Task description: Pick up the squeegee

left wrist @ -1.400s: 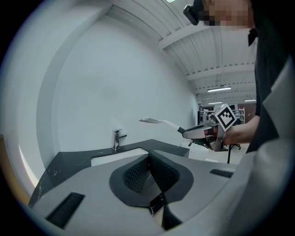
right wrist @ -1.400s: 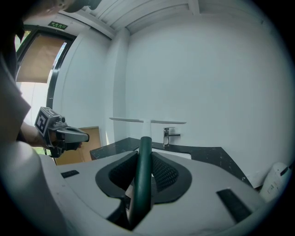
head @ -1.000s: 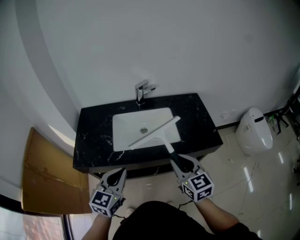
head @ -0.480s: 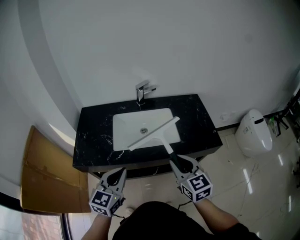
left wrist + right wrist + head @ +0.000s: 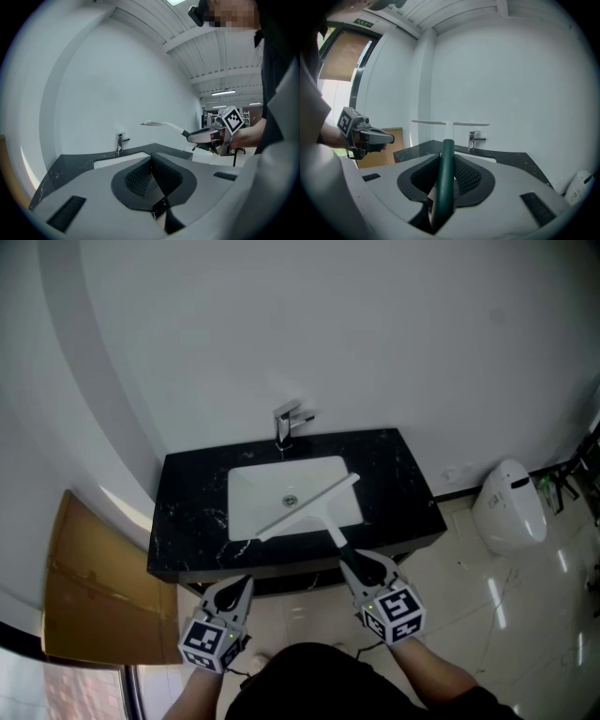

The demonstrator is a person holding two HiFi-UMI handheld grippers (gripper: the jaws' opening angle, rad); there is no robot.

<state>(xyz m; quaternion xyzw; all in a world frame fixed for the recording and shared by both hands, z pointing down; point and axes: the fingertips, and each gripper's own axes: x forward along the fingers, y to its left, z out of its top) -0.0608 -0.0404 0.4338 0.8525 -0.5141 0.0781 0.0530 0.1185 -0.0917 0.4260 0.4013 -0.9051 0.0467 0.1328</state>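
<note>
The squeegee (image 5: 309, 507) has a white blade and neck and a dark green handle (image 5: 446, 173). It hangs slantwise over the white sink basin (image 5: 253, 491). My right gripper (image 5: 352, 559) is shut on the handle at the counter's front edge, with the blade (image 5: 450, 123) level ahead of the jaws. My left gripper (image 5: 241, 583) is held below the counter's front at the left, jaws shut with nothing between them (image 5: 151, 161). In the left gripper view the right gripper (image 5: 193, 136) and the squeegee (image 5: 161, 124) show at the right.
A black marble vanity top (image 5: 187, 502) holds the basin, with a chrome faucet (image 5: 286, 420) at the back against the white wall. A brown cardboard sheet (image 5: 94, 587) leans at the left. A white rounded bin (image 5: 511, 502) stands on the tiled floor at the right.
</note>
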